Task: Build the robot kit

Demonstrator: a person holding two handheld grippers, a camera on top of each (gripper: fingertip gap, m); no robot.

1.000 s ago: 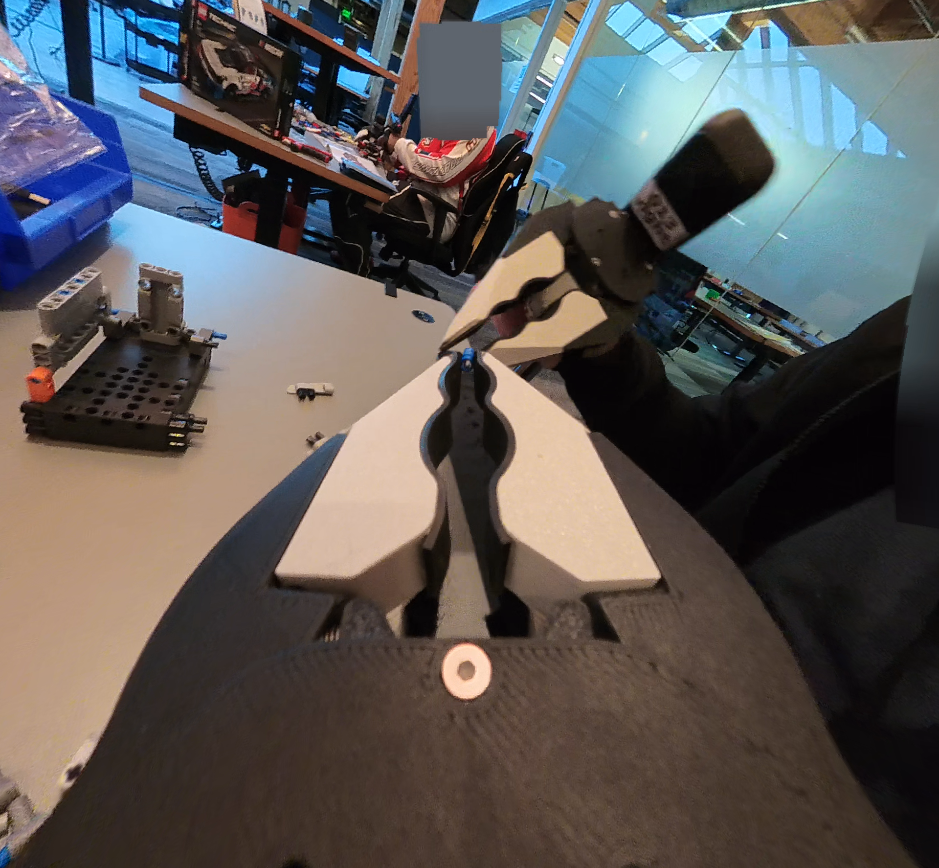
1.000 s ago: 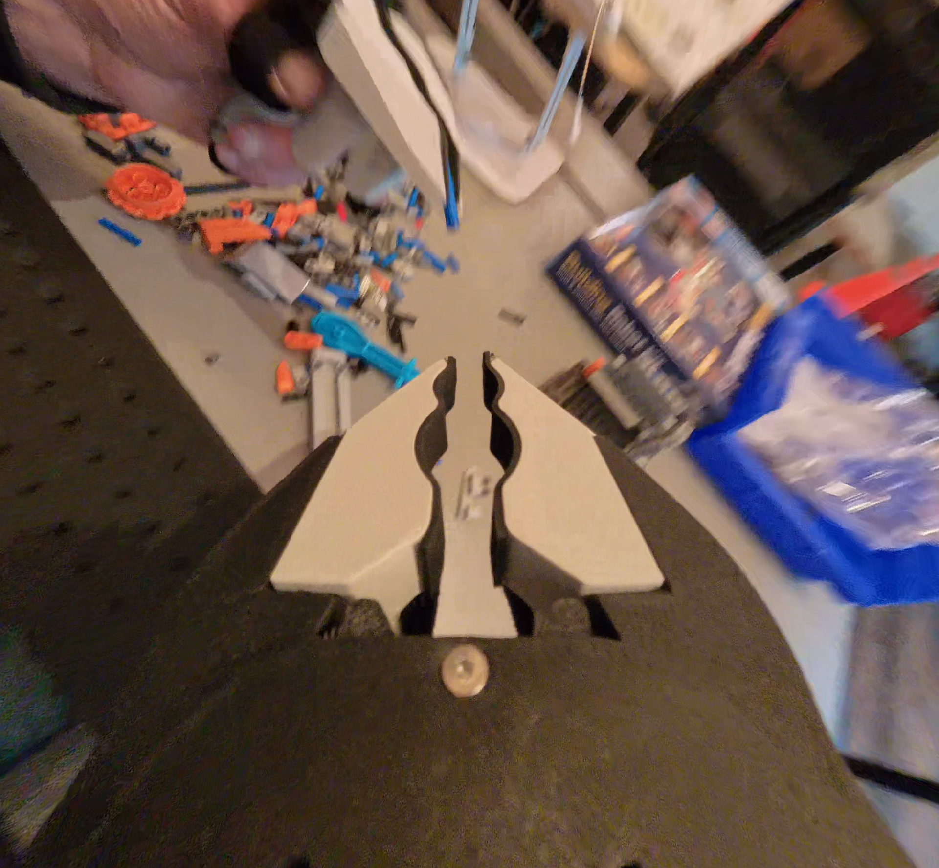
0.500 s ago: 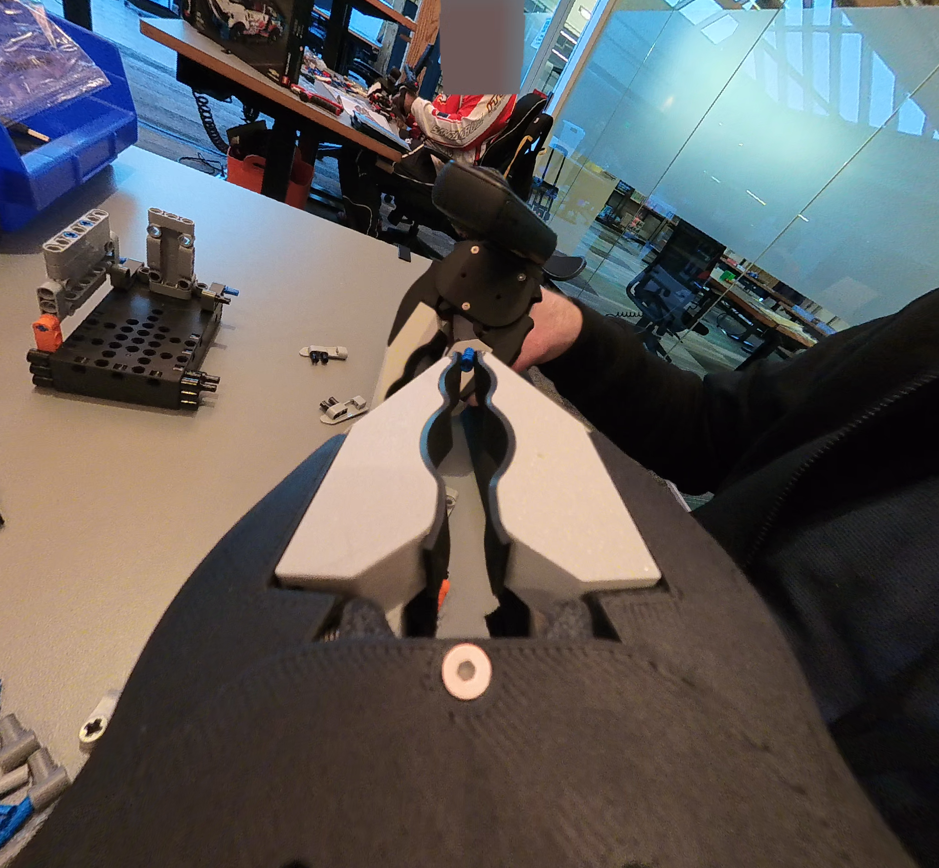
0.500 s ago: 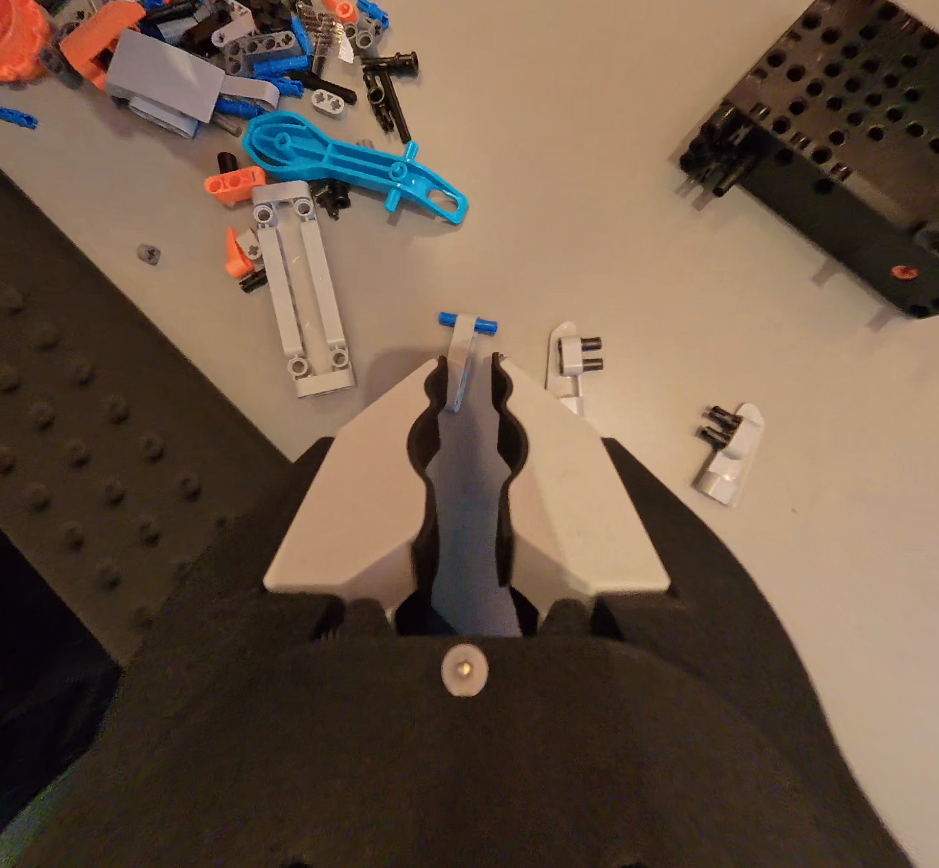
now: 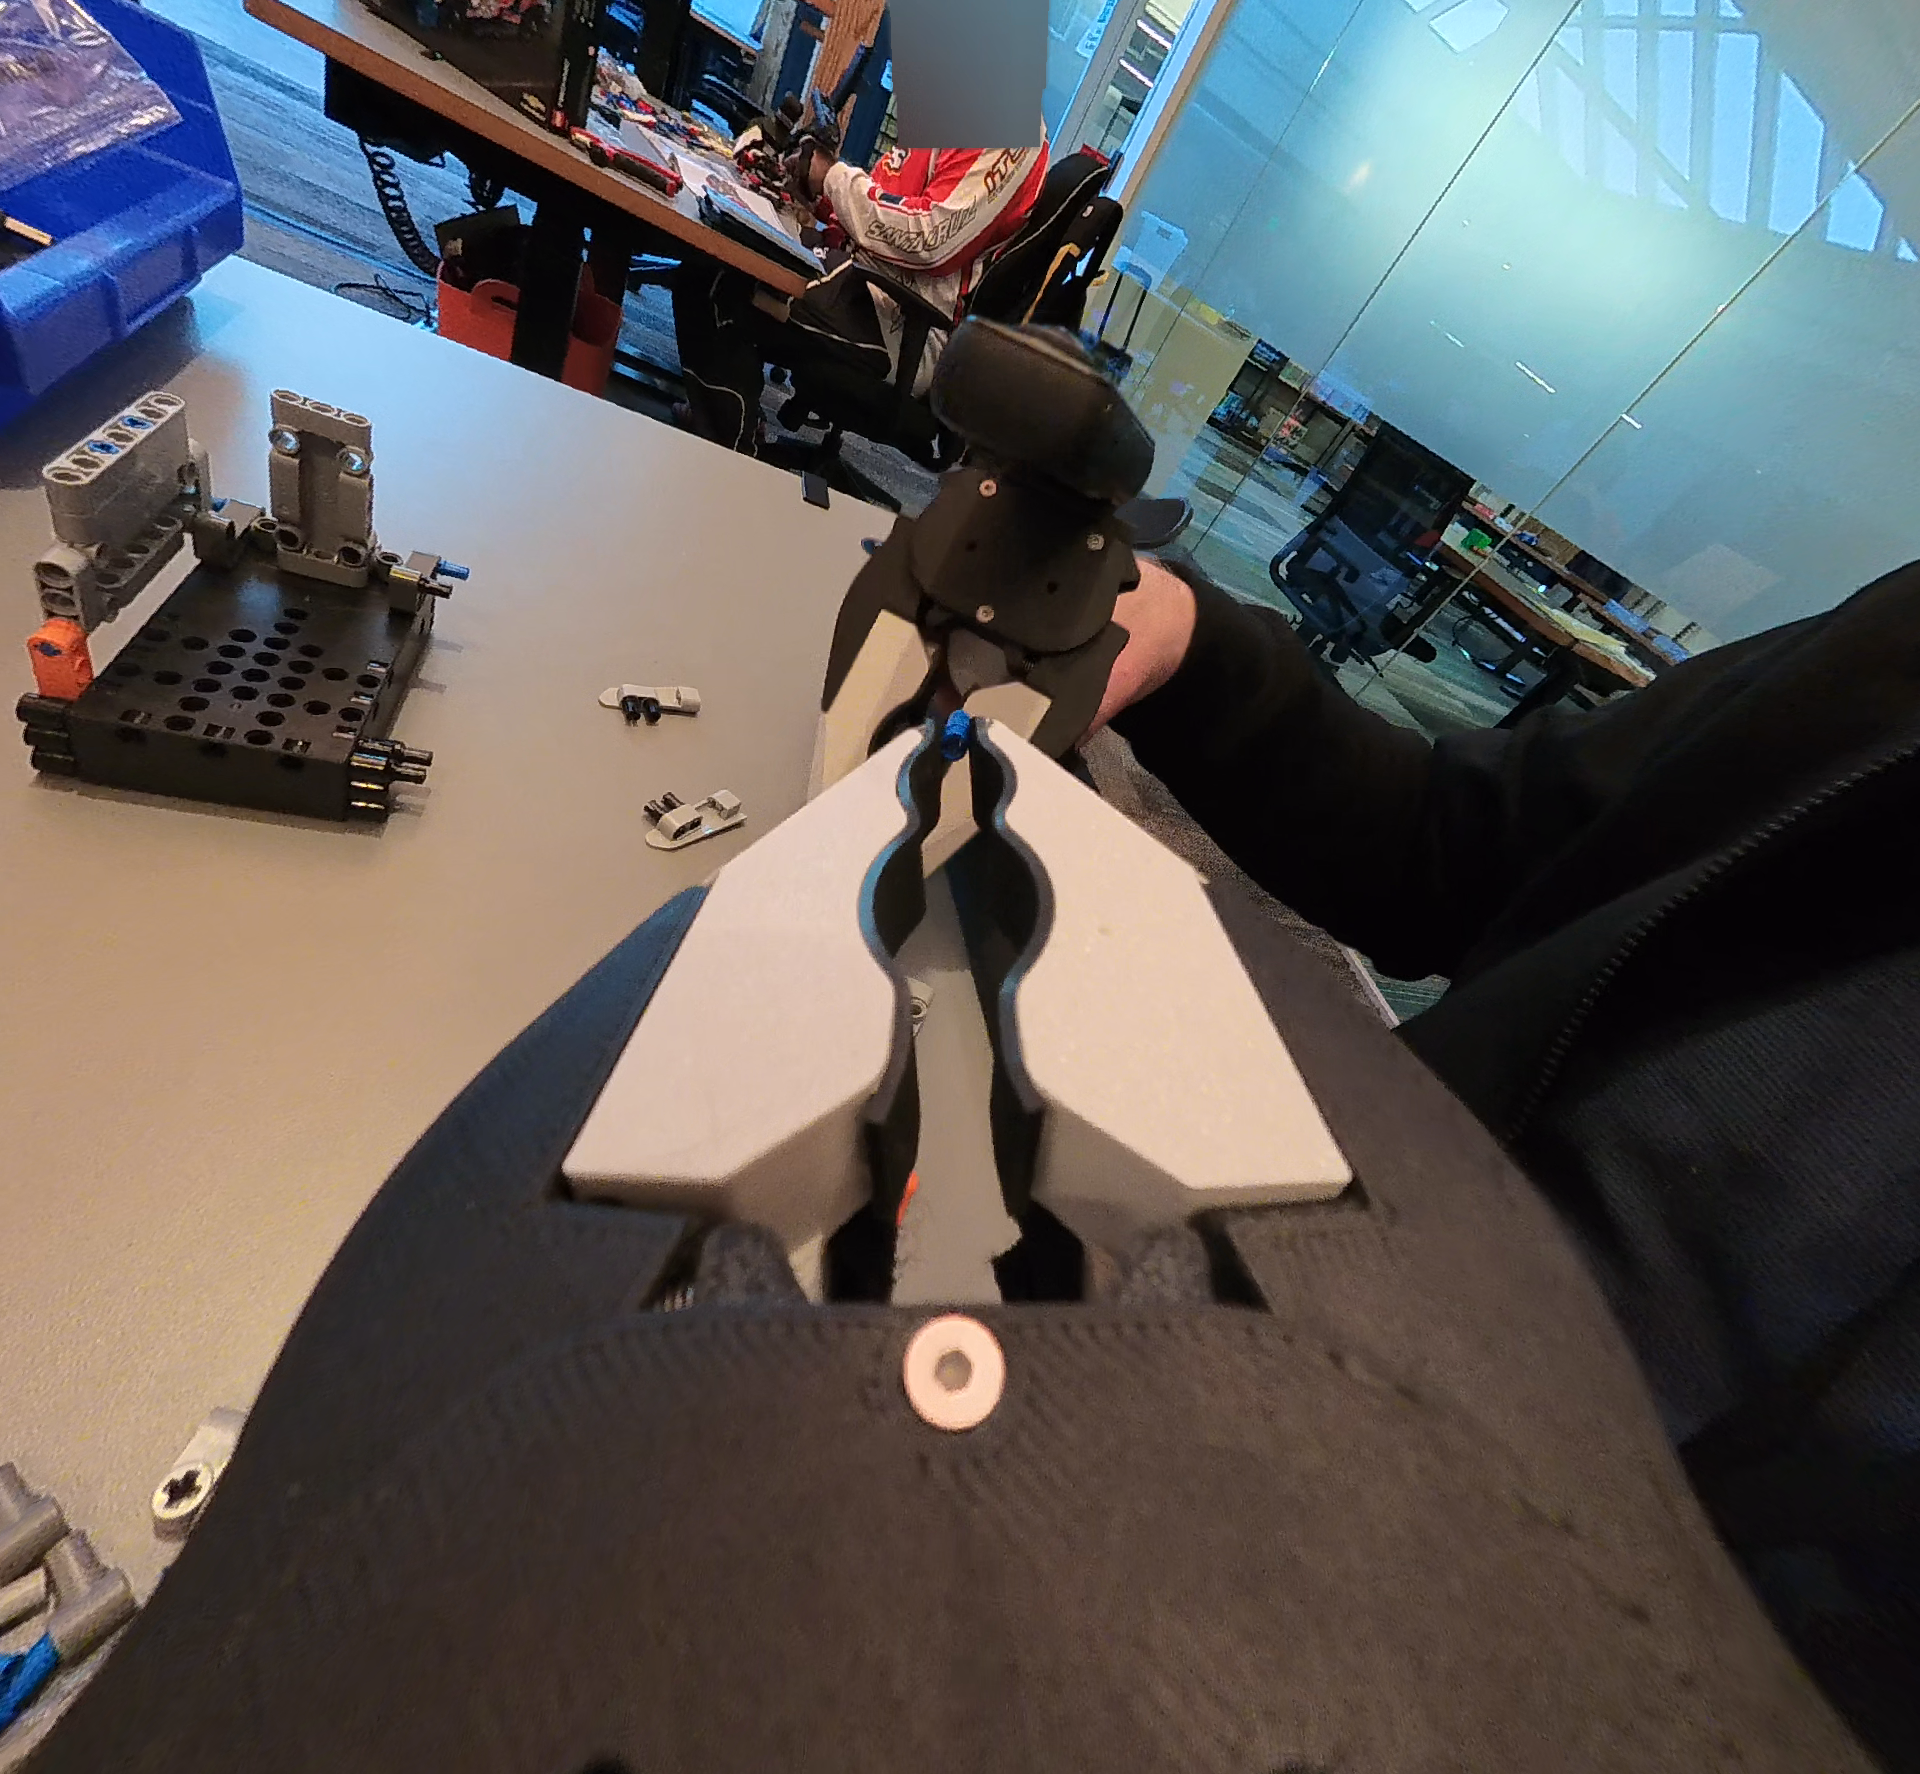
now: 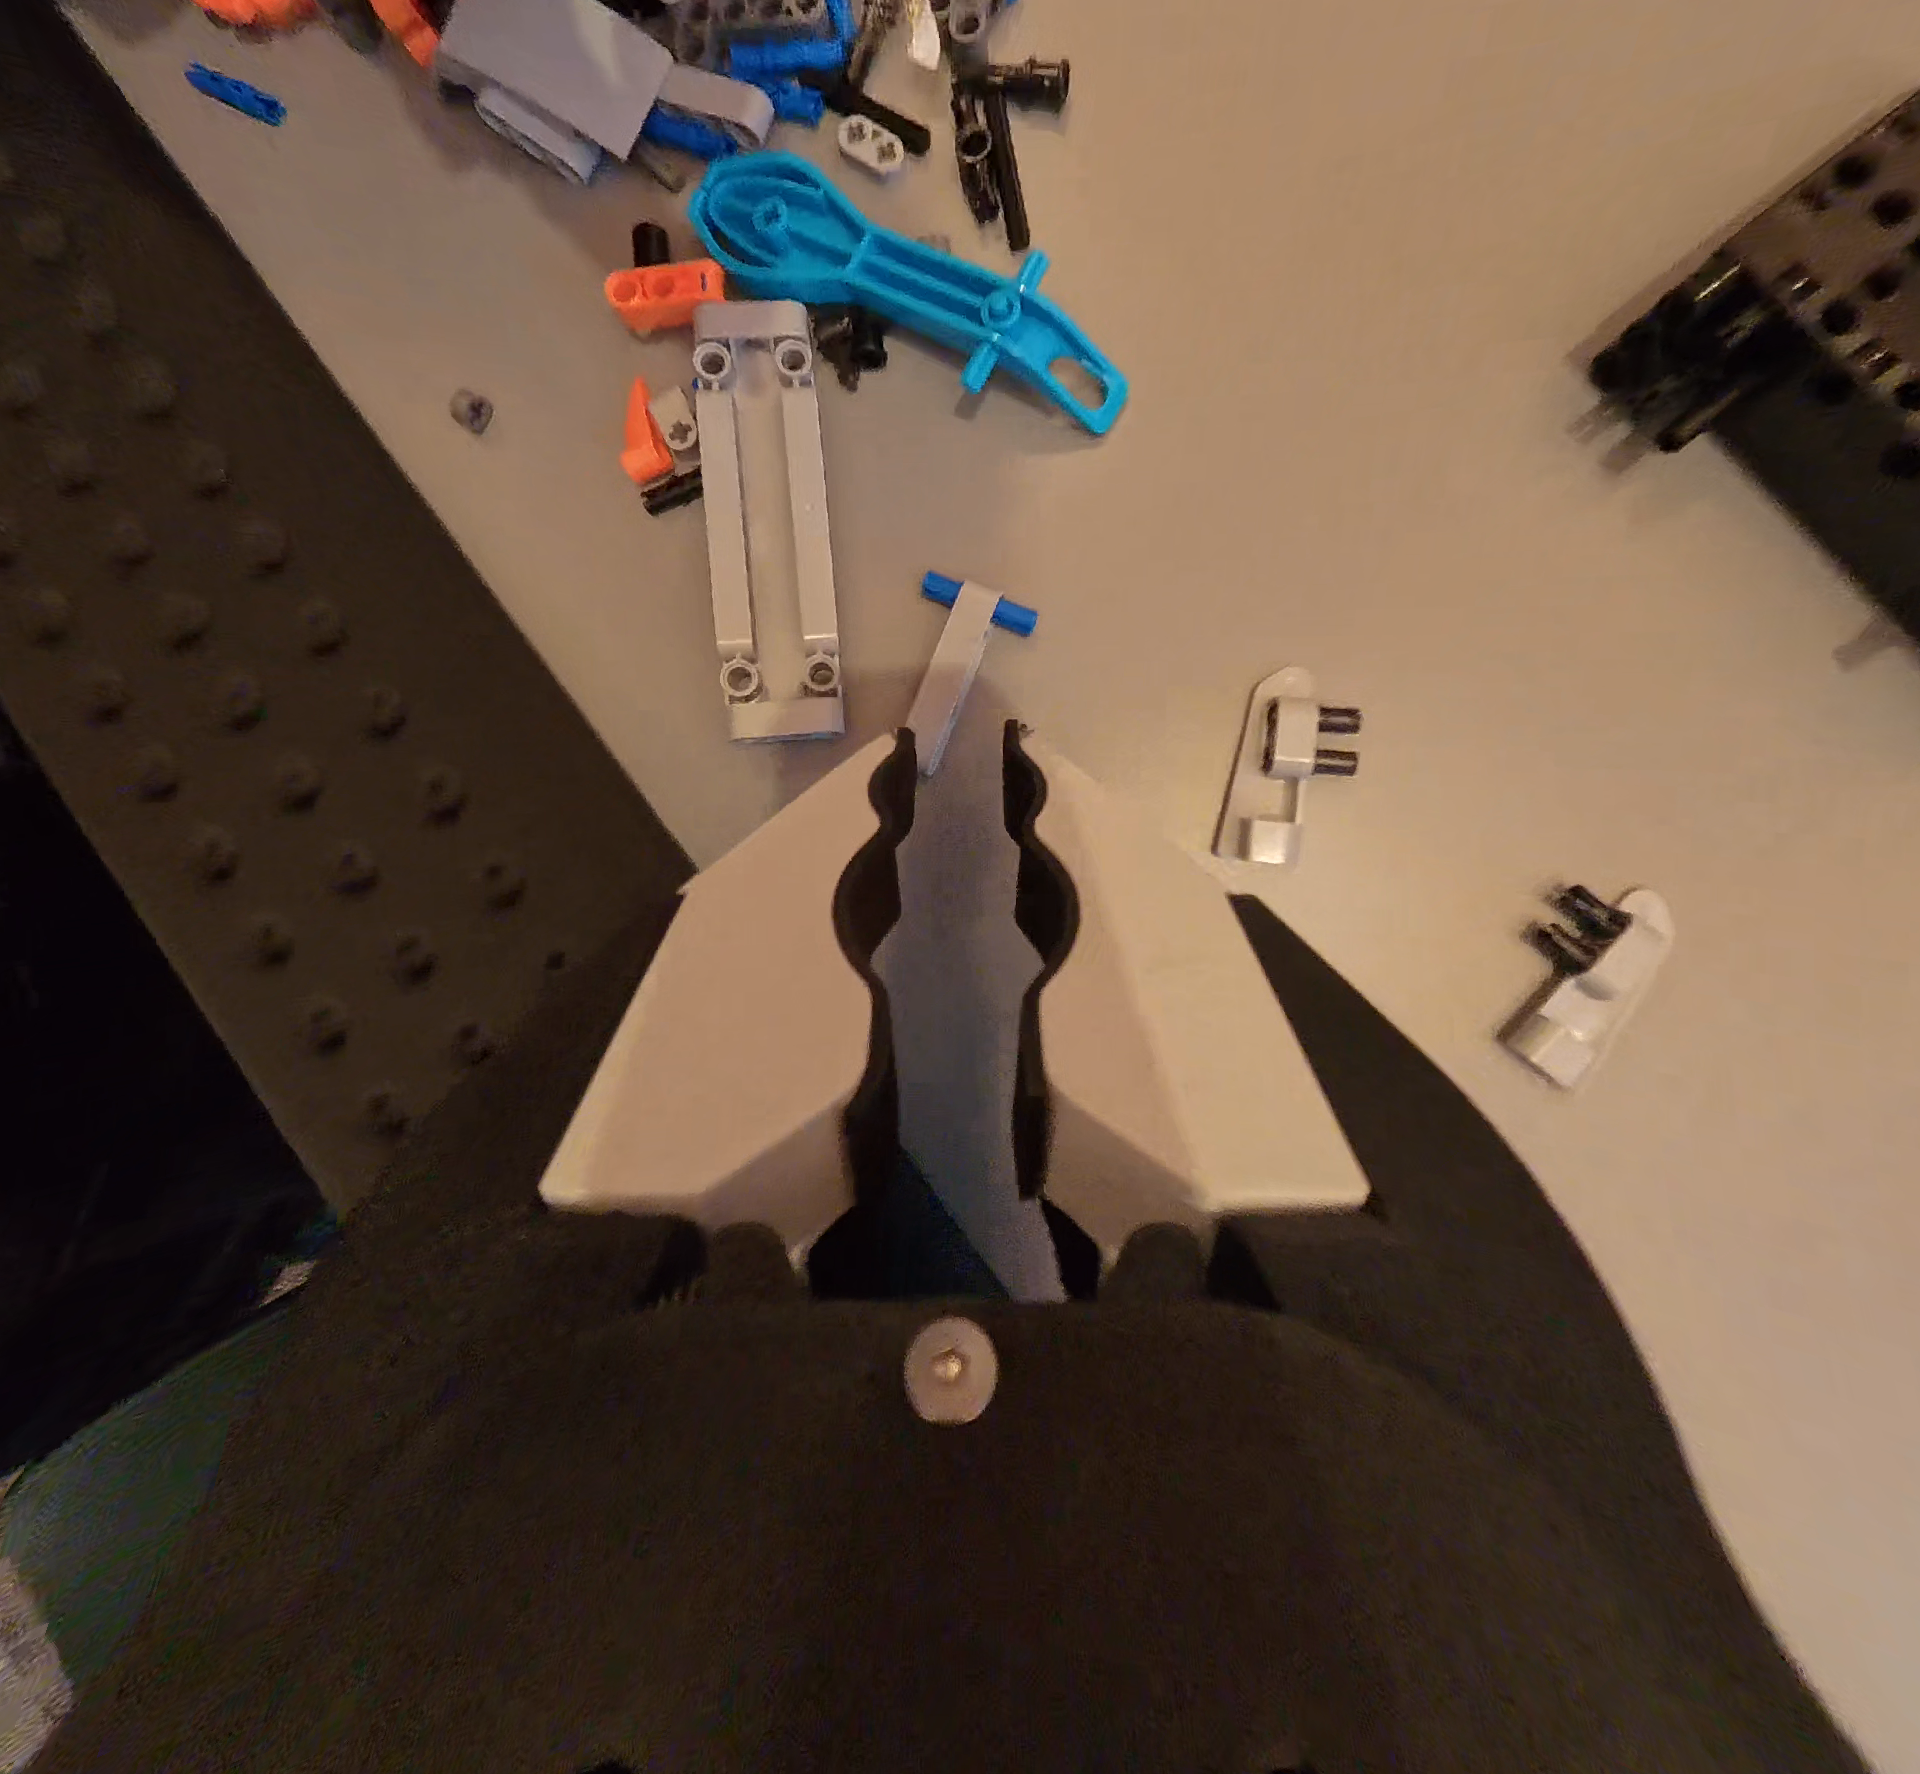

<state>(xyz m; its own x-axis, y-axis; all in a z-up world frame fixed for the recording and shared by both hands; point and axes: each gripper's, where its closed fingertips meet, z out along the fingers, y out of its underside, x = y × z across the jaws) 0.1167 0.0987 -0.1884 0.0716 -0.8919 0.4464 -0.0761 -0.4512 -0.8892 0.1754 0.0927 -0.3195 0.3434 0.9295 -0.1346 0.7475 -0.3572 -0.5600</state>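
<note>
My left gripper (image 5: 956, 737) is shut on a small blue pin (image 5: 954, 725) at its fingertips and holds it up above the grey table (image 5: 312, 997). The black body of the right gripper (image 5: 1013, 571) hangs just beyond it, pointing down. In the right wrist view, my right gripper (image 6: 956, 737) has a narrow gap between its jaws and holds nothing. The blue pin (image 6: 1018, 619) sticks out of the left gripper's thin grey tip just ahead of it. Two small grey connectors with black pins (image 6: 1273, 768) (image 6: 1590, 986) lie to its right on the table.
A black perforated frame with grey beams (image 5: 239, 685) stands at the left. A pile of loose parts (image 6: 727, 10), a cyan tool (image 6: 904, 290) and a long grey panel (image 6: 769, 529) lie ahead. A blue bin (image 5: 104, 166) sits at the far left, a studded black mat (image 6: 260, 581) beside the table. Across from one pair of fingers to the other is roughly 15 cm.
The right gripper swung from tilted to pointing straight down over the left gripper's tip and came closer to the table. The left gripper kept hold of the blue pin.
</note>
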